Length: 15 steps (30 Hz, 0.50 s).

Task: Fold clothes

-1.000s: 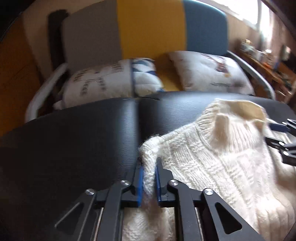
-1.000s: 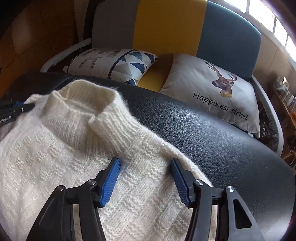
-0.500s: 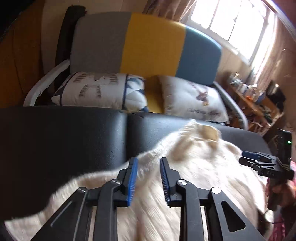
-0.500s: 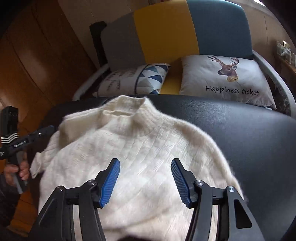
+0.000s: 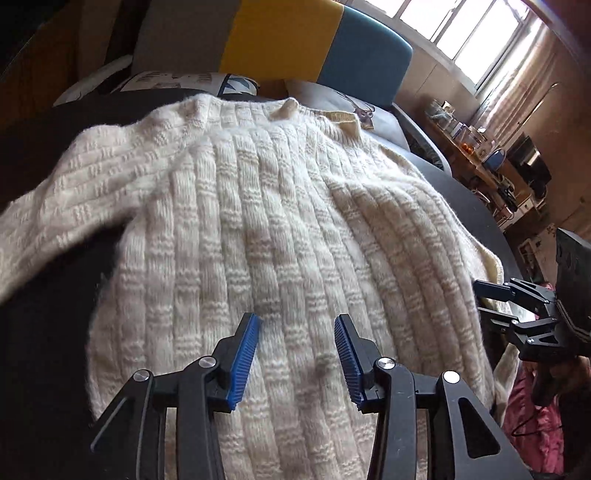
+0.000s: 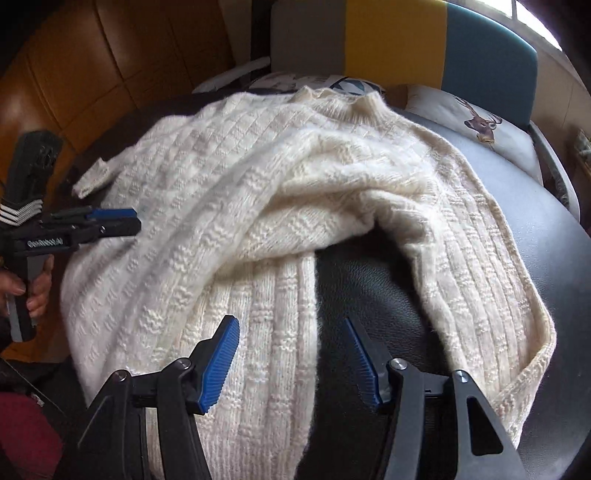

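On left gripper (image 6: 110, 221) body, "GeoRobot.AI", spelling unsure; jaws apart over cream knit sweater (image 5: 277, 221). Right gripper (image 6: 291, 354) likewise spread, nothing held; bare black leather tabletop (image 6: 369, 288) beneath.

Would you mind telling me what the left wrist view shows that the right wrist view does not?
Only the left wrist view shows the bright window, the cluttered shelf beneath it, and the right gripper. Only the right wrist view shows the orange wall panels, the left gripper held by a hand, and a sleeve draped aside. Both show the white sweater on the black surface, open jaws, and the deer cushion.
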Available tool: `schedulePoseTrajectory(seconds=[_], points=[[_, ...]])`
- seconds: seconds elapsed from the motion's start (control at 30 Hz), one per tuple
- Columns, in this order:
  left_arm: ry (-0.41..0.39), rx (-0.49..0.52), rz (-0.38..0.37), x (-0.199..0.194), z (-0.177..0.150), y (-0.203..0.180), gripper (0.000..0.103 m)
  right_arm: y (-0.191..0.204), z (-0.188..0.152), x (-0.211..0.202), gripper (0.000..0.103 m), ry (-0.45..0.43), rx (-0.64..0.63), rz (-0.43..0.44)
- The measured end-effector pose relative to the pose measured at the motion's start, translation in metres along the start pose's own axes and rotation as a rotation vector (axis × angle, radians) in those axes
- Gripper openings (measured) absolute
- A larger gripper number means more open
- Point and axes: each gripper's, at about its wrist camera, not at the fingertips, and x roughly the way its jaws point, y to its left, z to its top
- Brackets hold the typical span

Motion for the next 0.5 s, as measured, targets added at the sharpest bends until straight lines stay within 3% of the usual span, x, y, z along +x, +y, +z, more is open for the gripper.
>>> schedulePoseTrajectory(seconds=[0.07,0.1,0.13,0.17,0.23,0.5], points=[[-0.007,0.001,-0.003,-0.002,-0.006,0.0,0.049,0.012,-0.003,0.012,0.058,0.026,-0.045,-0.038],[-0.01,-0.008,-0.007,-0.002,-0.007,0.002,0.049,0.016,-0.003,0.012,0.052,0.011,-0.063,-0.051],[-0.012,-0.018,-0.014,-0.003,-0.007,0.004,0.051,0.021,-0.003,0.011,0.036,0.014,-0.081,-0.064],[-0.011,-0.029,-0.026,-0.002,-0.005,0.005,0.053,0.025,-0.003,0.011,0.014,0.017,-0.099,-0.078],[-0.016,-0.04,-0.034,-0.003,-0.006,0.006,0.054,0.033,-0.005,0.009,0.011,0.024,-0.128,-0.105],[-0.027,-0.001,-0.037,-0.002,-0.009,0.006,0.057,-0.011,-0.046,-0.016,0.011,0.094,0.031,-0.24]])
